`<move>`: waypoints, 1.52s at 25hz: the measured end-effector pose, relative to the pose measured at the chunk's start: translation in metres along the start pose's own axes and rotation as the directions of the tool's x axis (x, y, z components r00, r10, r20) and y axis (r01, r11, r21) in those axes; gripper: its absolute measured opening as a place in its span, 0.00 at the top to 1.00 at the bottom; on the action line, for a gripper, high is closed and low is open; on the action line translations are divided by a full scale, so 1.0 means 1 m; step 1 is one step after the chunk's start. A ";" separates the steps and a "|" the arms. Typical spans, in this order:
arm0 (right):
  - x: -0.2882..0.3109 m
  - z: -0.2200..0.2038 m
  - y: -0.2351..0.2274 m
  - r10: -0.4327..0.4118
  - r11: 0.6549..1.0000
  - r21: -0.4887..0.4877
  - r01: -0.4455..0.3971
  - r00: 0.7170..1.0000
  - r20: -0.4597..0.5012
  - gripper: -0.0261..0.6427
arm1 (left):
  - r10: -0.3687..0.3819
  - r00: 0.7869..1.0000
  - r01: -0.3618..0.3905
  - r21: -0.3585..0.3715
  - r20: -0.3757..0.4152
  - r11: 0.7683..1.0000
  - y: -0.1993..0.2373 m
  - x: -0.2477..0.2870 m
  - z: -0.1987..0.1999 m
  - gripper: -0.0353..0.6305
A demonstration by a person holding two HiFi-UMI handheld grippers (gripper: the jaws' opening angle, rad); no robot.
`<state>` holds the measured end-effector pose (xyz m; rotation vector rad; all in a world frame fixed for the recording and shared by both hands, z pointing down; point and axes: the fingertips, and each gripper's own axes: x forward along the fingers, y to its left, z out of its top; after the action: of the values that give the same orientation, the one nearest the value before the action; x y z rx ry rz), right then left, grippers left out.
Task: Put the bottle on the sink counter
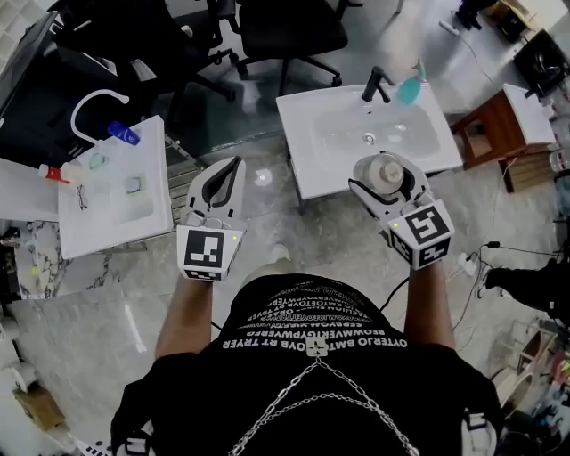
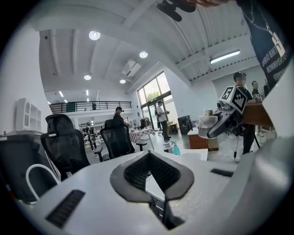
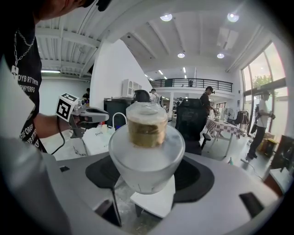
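My right gripper [image 1: 388, 180] clamps the frosted, tan-capped plastic bottle [image 3: 147, 153] in the air, just short of the white sink counter [image 1: 307, 111] with its black faucet [image 1: 375, 85]. It is not yet set down. My left gripper [image 1: 233, 167], left of that counter, is closed and empty.

Sink [image 1: 307, 156]: tap [image 1: 375, 85] at back rim, spray bottle (prob.) [image 1: 410, 87] beside it; chairs [image 1: 289, 27] behind, side table [image 1: 485, 134] to R, 2nd basin [image 1: 98, 223] well L, bottle [image 1: 389, 172] just in front.

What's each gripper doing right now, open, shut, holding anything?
Left gripper: shut, nothing between its jaws.
Right gripper: shut on the frosted bottle.
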<state>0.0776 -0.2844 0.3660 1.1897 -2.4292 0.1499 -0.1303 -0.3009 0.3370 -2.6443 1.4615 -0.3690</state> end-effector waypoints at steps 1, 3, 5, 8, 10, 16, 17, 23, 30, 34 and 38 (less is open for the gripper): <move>0.009 0.001 -0.002 -0.007 1.000 0.010 0.007 1.000 0.002 0.47 | -0.003 1.000 0.003 0.000 0.002 1.000 0.009 0.004 -0.002 0.94; 0.025 0.002 -0.004 -0.019 0.999 0.030 0.020 1.000 -0.006 0.47 | -0.008 1.000 0.008 -0.004 0.003 1.000 0.025 0.013 -0.006 0.94; 0.039 0.000 -0.006 -0.033 0.999 0.042 0.034 0.999 -0.024 0.47 | -0.022 1.000 0.022 -0.010 0.002 1.000 0.038 0.021 -0.010 0.94; 0.058 -0.007 -0.010 -0.055 0.997 0.057 0.058 0.997 -0.046 0.47 | -0.054 0.998 0.054 -0.004 0.015 0.999 0.047 0.032 -0.011 0.94; 0.071 -0.015 -0.012 -0.064 0.996 0.065 0.067 0.996 -0.058 0.47 | -0.069 0.997 0.069 -0.003 0.018 0.998 0.050 0.041 -0.014 0.94; 0.113 -0.056 -0.015 -0.041 0.998 0.040 0.046 0.991 -0.131 0.47 | -0.104 0.995 0.105 -0.030 0.004 0.994 0.041 0.070 -0.026 0.94; 0.120 -0.063 -0.015 -0.033 0.999 0.032 0.037 0.990 -0.138 0.47 | -0.107 0.994 0.107 -0.030 0.000 0.994 0.039 0.076 -0.028 0.94; 0.162 -0.104 -0.019 0.052 0.998 -0.012 -0.055 0.983 -0.174 0.47 | -0.086 0.996 0.086 -0.019 0.005 0.996 0.031 0.113 -0.034 0.94; 0.211 -0.156 -0.016 0.191 0.977 -0.054 -0.208 0.955 -0.227 0.47 | -0.020 1.000 0.019 -0.028 -0.017 0.999 0.041 0.149 -0.043 0.94; 0.236 -0.191 -0.005 0.269 0.953 -0.064 -0.296 0.925 -0.269 0.47 | 0.001 0.999 -0.002 -0.015 -0.035 1.000 0.043 0.168 -0.053 0.94; 0.255 -0.228 0.008 0.322 0.932 -0.060 -0.357 0.893 -0.313 0.47 | -0.003 0.997 0.002 -0.011 -0.073 1.000 0.038 0.182 -0.068 0.94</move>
<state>0.0087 -0.4015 0.6796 0.6273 -2.3153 0.2681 -0.0862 -0.4726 0.4248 -2.6681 1.4856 -0.4642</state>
